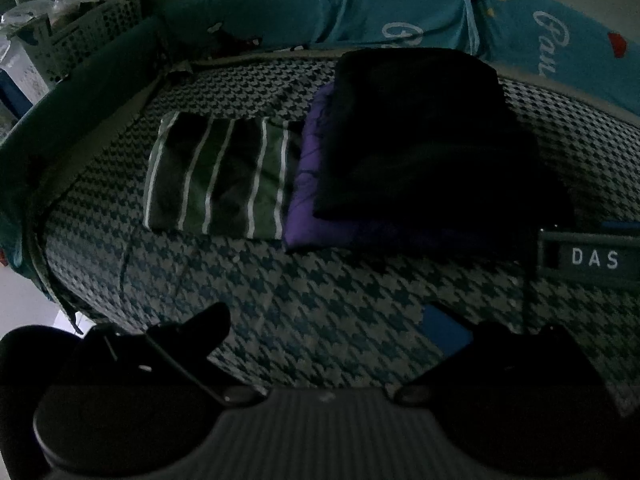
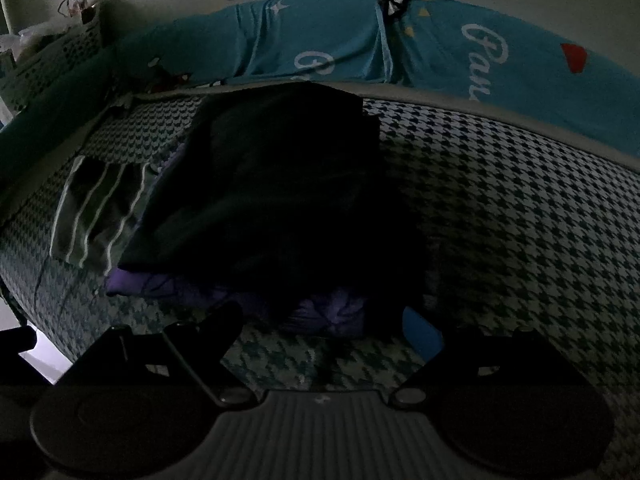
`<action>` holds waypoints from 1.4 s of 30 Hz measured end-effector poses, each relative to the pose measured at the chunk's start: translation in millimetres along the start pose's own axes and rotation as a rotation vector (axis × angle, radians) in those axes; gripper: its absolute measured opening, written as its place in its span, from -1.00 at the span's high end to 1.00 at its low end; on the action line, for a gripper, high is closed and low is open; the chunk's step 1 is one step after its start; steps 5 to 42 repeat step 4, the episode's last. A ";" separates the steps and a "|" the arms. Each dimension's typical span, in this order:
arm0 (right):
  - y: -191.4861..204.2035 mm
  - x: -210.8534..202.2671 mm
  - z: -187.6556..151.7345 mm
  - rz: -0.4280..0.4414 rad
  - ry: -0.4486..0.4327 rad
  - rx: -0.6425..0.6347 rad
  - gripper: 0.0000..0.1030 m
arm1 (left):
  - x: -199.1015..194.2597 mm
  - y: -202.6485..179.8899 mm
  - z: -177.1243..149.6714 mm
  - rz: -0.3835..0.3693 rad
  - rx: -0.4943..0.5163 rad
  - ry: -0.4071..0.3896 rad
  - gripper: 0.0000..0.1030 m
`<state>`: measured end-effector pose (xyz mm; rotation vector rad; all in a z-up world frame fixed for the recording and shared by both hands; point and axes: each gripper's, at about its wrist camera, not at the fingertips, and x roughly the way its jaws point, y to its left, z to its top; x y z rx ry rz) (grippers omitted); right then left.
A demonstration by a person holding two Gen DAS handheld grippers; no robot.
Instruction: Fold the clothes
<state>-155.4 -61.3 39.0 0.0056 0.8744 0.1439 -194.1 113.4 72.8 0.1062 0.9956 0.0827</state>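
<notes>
Beside the bed's far corner, a lattice basket (image 1: 86, 28) of indistinct clutter; both grippers' fingers (image 1: 208, 328) (image 2: 224, 330) wide apart, empty

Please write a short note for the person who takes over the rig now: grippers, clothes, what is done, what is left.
Left gripper: open, empty, above the houndstooth bed cover.
Right gripper: open, empty, before the pile.
Clothes: black garment lies folded on the purple garment; striped green garment lies folded beside them.
Done: all three look folded.
Left: I see no unfolded garment; check outside the views.
</notes>
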 end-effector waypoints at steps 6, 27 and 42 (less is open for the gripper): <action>-3.6 -1.7 -1.1 -0.002 -0.005 0.003 -0.69 | -6.0 -3.2 -0.8 0.003 0.014 -0.014 -1.00; -3.6 -1.7 -1.1 -0.002 -0.005 0.003 -0.69 | -6.0 -3.2 -0.8 0.003 0.014 -0.014 -1.00; -3.6 -1.7 -1.1 -0.002 -0.005 0.003 -0.69 | -6.0 -3.2 -0.8 0.003 0.014 -0.014 -1.00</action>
